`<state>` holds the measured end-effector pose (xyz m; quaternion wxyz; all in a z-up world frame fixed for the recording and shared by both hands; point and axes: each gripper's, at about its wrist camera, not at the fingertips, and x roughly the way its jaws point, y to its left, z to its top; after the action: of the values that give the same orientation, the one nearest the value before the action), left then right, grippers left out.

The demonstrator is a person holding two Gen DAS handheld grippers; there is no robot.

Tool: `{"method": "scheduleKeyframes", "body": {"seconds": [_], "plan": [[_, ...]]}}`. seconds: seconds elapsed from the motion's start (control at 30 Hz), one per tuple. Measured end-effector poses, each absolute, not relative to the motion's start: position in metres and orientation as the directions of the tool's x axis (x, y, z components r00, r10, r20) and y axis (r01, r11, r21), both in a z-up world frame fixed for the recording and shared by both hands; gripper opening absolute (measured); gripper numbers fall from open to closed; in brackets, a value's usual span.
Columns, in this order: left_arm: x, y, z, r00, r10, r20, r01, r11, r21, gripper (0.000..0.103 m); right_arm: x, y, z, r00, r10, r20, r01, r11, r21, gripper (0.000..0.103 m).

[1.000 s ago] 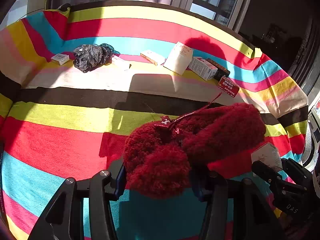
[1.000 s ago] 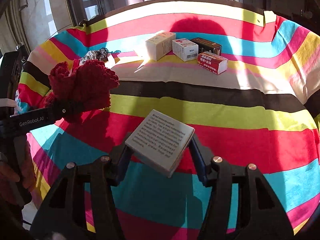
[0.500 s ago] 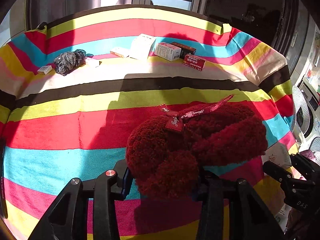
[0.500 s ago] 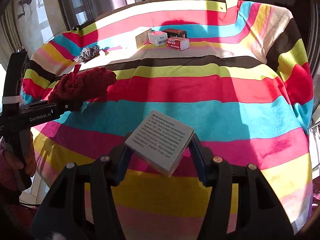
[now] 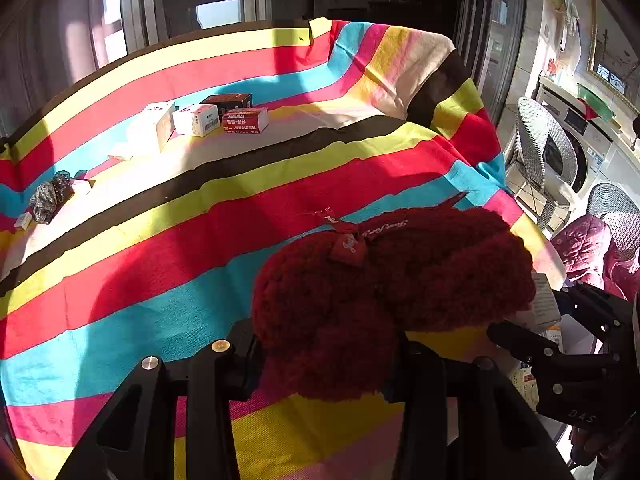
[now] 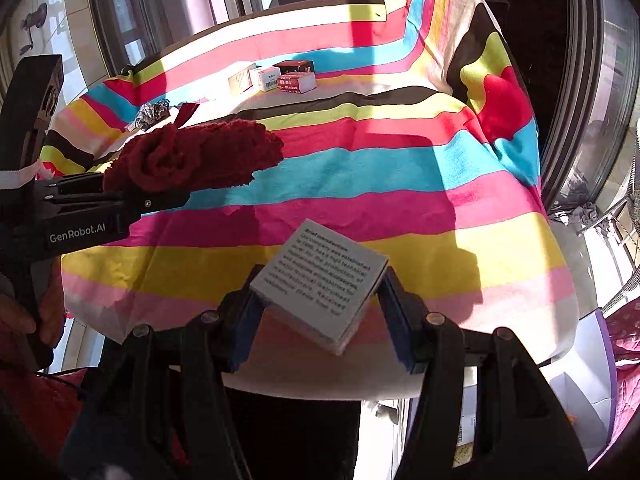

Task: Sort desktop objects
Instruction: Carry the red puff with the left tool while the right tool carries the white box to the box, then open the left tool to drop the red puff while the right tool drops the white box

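Observation:
My left gripper [image 5: 326, 354] is shut on a fluffy dark red scrunchie [image 5: 384, 276] with a red tag, held above the near right part of the striped cloth. It also shows in the right wrist view [image 6: 192, 158]. My right gripper [image 6: 320, 320] is shut on a small grey box [image 6: 320, 284] with printed text, held past the table's near edge. The right gripper shows at the right of the left wrist view [image 5: 560, 344].
The table has a striped cloth [image 5: 200, 240]. At its far side stand several small boxes [image 5: 216, 118], and a dark patterned scrunchie [image 5: 50, 200] lies at the far left. A white container [image 6: 580, 380] sits on the floor at right. Wicker chairs [image 5: 536, 148] stand beyond.
Both grippers have pulled back towards the near edge of the table and turned right, each still holding its object. The far boxes look smaller and further away.

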<state>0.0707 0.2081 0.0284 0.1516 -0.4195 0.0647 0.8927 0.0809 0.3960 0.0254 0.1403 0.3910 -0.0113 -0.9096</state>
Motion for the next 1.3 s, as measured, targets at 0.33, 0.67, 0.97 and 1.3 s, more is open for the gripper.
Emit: {"method": "scheduleKeyframes", "body": {"seconds": [0.33,0.67,0.97,1.3], "plan": [[0.095,0.287,0.031,-0.536,0.295,-0.791,-0.529,-0.847,0.043,0.044,0.127,0.456,0.027,-0.703,-0.180,-0.688,0.105,-0.983,0.150,0.059],[0.135,0.391,0.027,-0.403,0.384,-0.831,-0.753,-0.655,0.062,0.044,0.176,0.542,0.023,-0.702,0.011,-0.712,-0.158,-0.977,0.140,0.059],[0.164,0.459,0.008,-0.325,0.377,-0.868,-0.847,-0.524,0.089,0.044,0.192,0.597,0.011,-0.634,0.197,-0.747,-0.335,-0.941,0.036,0.059],[0.178,0.503,-0.012,-0.247,0.350,-0.903,-0.881,-0.468,0.060,0.044,0.206,0.643,-0.006,-0.566,0.274,-0.778,-0.471,-0.881,0.032,0.059]]}}
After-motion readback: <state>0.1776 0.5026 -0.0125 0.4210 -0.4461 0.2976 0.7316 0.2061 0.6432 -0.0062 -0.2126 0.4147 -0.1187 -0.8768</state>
